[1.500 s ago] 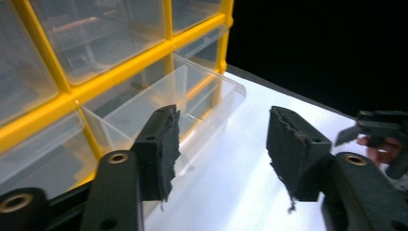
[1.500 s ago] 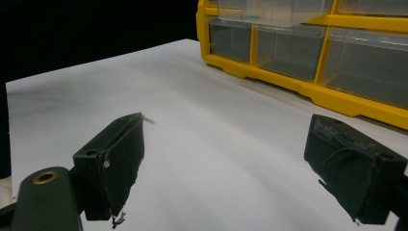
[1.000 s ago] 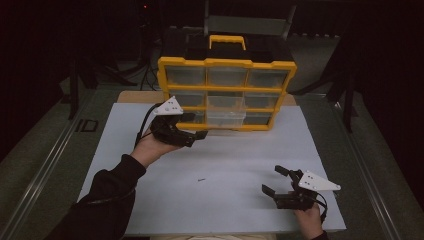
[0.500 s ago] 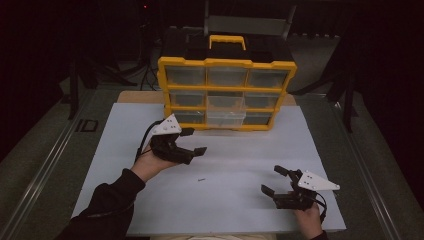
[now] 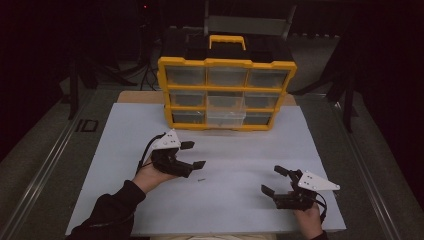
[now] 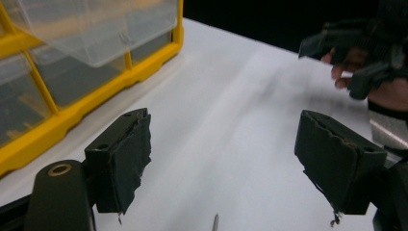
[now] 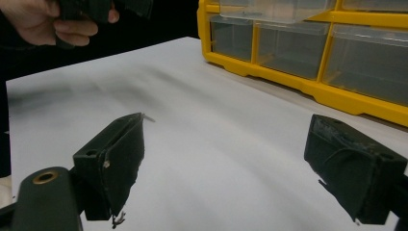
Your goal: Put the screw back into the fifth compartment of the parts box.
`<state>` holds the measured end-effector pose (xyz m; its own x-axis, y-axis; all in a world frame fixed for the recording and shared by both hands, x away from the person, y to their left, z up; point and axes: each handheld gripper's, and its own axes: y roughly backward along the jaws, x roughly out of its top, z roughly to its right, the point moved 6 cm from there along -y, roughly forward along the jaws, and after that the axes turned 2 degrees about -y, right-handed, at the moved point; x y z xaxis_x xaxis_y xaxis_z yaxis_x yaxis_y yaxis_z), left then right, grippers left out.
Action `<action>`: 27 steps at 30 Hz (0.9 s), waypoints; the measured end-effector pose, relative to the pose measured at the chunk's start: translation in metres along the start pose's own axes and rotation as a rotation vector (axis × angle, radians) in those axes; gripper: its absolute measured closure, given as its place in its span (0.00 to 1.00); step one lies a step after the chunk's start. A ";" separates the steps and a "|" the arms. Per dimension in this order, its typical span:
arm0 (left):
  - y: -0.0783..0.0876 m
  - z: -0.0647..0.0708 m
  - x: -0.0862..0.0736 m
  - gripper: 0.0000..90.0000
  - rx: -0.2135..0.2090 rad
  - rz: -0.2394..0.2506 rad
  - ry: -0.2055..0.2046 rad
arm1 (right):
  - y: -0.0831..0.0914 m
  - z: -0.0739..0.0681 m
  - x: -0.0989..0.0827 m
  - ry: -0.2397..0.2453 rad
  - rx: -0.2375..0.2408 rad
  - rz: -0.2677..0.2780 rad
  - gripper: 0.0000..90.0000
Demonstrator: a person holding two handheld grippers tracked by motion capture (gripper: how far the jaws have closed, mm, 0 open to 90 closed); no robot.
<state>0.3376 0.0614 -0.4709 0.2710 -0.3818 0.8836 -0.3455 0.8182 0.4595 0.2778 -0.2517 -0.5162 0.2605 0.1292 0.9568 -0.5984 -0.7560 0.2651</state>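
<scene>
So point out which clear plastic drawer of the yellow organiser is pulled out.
The bottom-row middle drawer: its front juts forward past the yellow frame, while the others sit flush.

We see the right gripper (image 7: 223, 159) with its jaws wide apart and nothing between them, above the white table surface (image 7: 202, 115). A small thin screw (image 7: 148, 117) lies beside the left jaw tip. The yellow drawer cabinet (image 7: 308, 53) stands beyond, one upper drawer (image 7: 274, 9) protruding. The left hand (image 7: 53, 21) appears top left.

The left gripper (image 5: 192, 154), jaws wide apart and holding nothing, hovers over the white sheet's middle, while the right gripper (image 5: 274, 180), likewise spread and unladen, rests near its front right corner.
</scene>
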 end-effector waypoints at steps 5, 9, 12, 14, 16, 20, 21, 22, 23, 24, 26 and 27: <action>-0.006 0.004 -0.012 0.24 -0.008 -0.018 -0.004 | 0.000 0.000 0.000 0.003 0.001 -0.001 0.16; -0.011 0.006 -0.023 0.24 -0.019 -0.036 -0.007 | 0.000 0.000 0.000 0.004 0.001 -0.001 0.16; -0.015 0.006 -0.030 0.24 -0.026 -0.058 -0.006 | 0.000 0.000 0.000 0.003 0.001 -0.001 0.16; -0.018 0.005 -0.035 0.27 -0.030 -0.067 -0.004 | 0.000 0.000 0.000 0.004 0.001 -0.001 0.16; -0.019 0.005 -0.040 0.32 -0.036 -0.072 -0.004 | 0.000 0.000 0.000 0.004 0.001 -0.001 0.15; -0.023 0.005 -0.047 0.41 -0.057 -0.090 -0.012 | 0.000 0.000 0.000 0.004 0.000 -0.002 0.16; -0.023 0.005 -0.047 0.41 -0.057 -0.090 -0.012 | 0.000 0.000 0.000 0.004 0.000 -0.002 0.16; -0.025 0.005 -0.049 0.43 -0.059 -0.101 -0.015 | 0.000 0.000 0.000 0.004 0.001 -0.001 0.16; -0.027 0.004 -0.052 0.45 -0.063 -0.110 -0.019 | 0.000 0.000 0.000 0.004 0.000 -0.002 0.16; -0.028 0.004 -0.053 0.47 -0.069 -0.116 -0.016 | 0.000 0.000 0.000 0.005 0.000 -0.002 0.16; -0.030 0.004 -0.056 0.51 -0.077 -0.127 -0.025 | 0.000 0.000 0.000 0.004 0.000 -0.002 0.16; -0.030 0.004 -0.056 0.52 -0.077 -0.127 -0.025 | 0.000 0.000 0.000 0.004 0.000 -0.002 0.16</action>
<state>0.3291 0.0561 -0.5339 0.2853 -0.4940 0.8213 -0.2400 0.7928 0.5602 0.2778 -0.2513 -0.5162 0.2583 0.1334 0.9568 -0.5977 -0.7560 0.2668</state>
